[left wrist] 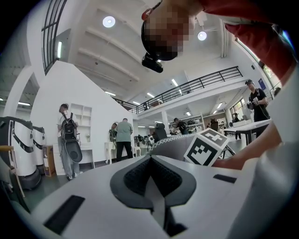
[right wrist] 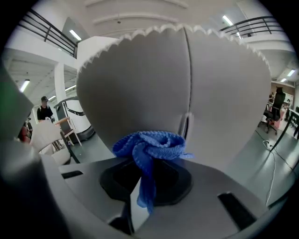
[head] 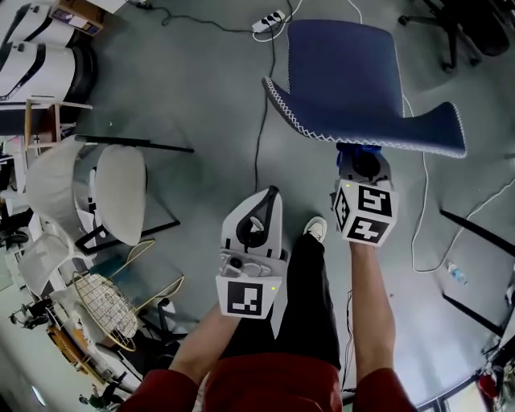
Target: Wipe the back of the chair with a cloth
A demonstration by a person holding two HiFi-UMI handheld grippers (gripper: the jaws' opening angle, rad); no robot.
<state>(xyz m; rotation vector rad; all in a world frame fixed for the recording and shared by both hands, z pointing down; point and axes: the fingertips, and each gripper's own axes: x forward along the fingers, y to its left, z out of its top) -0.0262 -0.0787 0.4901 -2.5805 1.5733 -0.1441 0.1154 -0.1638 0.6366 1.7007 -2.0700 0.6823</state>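
Observation:
In the head view the blue chair (head: 346, 72) stands ahead of me, its curved back (head: 386, 135) nearest, edged with white zigzag stitching. My right gripper (head: 359, 158) is just below that back, shut on a bunched blue cloth (head: 359, 149) that touches it. In the right gripper view the cloth (right wrist: 149, 145) sits in the shut jaws of the right gripper (right wrist: 144, 168), pressed against the chair back (right wrist: 187, 84), which fills the view. My left gripper (head: 269, 195) hangs lower and to the left, away from the chair. Seen in its own view, the left gripper (left wrist: 150, 161) is shut on nothing.
White chairs (head: 121, 189) and a wire basket (head: 105, 306) stand at the left. A power strip (head: 269, 22) and cables lie on the grey floor beyond the chair. My leg and shoe (head: 316, 228) are between the grippers. Several people stand far off in the left gripper view.

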